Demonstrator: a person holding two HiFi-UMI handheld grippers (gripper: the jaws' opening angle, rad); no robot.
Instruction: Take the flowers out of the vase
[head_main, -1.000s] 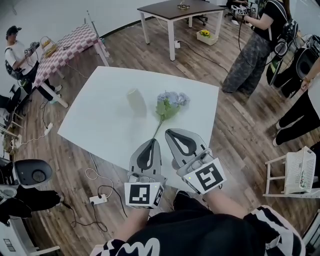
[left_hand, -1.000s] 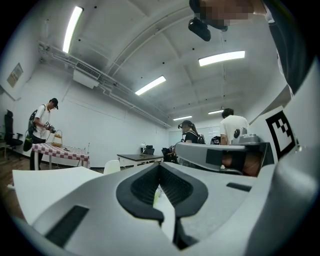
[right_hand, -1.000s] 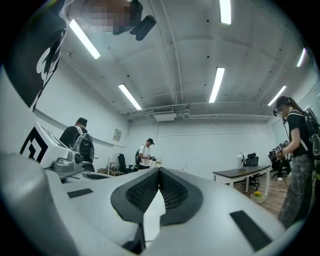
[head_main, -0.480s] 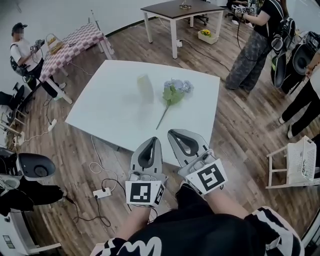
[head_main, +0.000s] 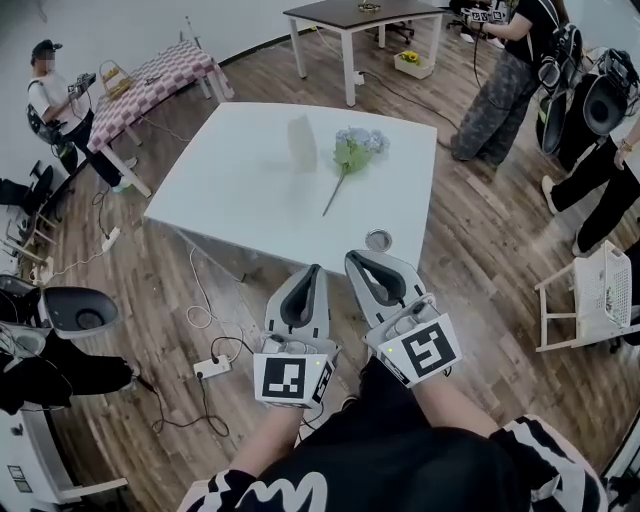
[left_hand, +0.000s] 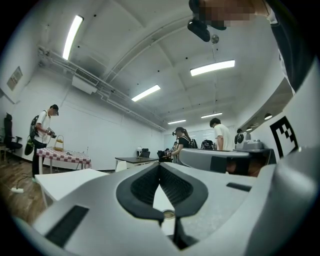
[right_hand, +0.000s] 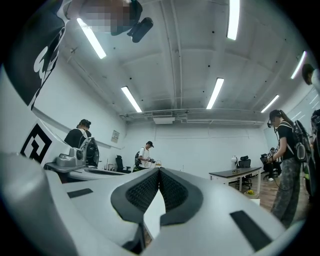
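Two tongs hang side by side at the near edge of the white table (head_main: 230, 190), both empty. On my left, the left gripper (head_main: 315, 270) has its jaws pressed together on nothing. The right gripper (head_main: 353, 257) beside it is closed the same way. Farther up the table, the pale vase (head_main: 301, 140) sits just left of the flowers (head_main: 356, 152). They lie flat on the tabletop outside it, with the blue-and-green head nearest the vase and the stem slanting toward me. A small round disc (head_main: 378, 239) rests on the table near the right gripper's tip.
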